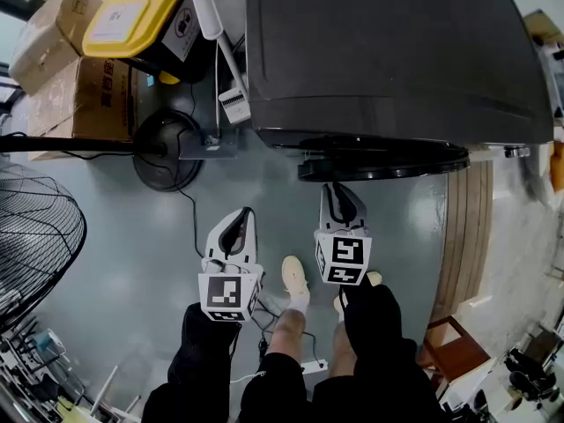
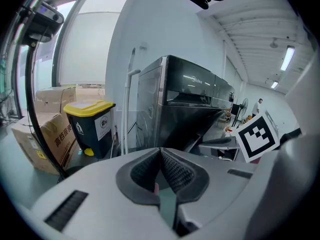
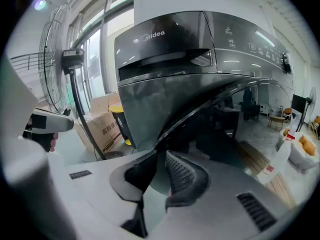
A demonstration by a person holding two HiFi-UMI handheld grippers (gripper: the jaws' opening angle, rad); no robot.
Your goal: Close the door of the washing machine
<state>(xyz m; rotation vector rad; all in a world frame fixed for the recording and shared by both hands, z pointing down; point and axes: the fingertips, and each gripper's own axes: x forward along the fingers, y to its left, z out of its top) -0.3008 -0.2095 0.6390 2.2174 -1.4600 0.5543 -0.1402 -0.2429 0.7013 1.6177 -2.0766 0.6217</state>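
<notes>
Right gripper view shows the right gripper (image 3: 161,154), jaws slightly apart, with the rim of the open door (image 3: 225,129) just before them.

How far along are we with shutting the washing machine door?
Nothing is done yet: the door still stands out from the front of the washing machine. In hand: the right gripper is at the door's edge, jaws slightly apart, not clearly gripping it. The left gripper hangs back, shut and empty. Left: push the door fully closed.
</notes>
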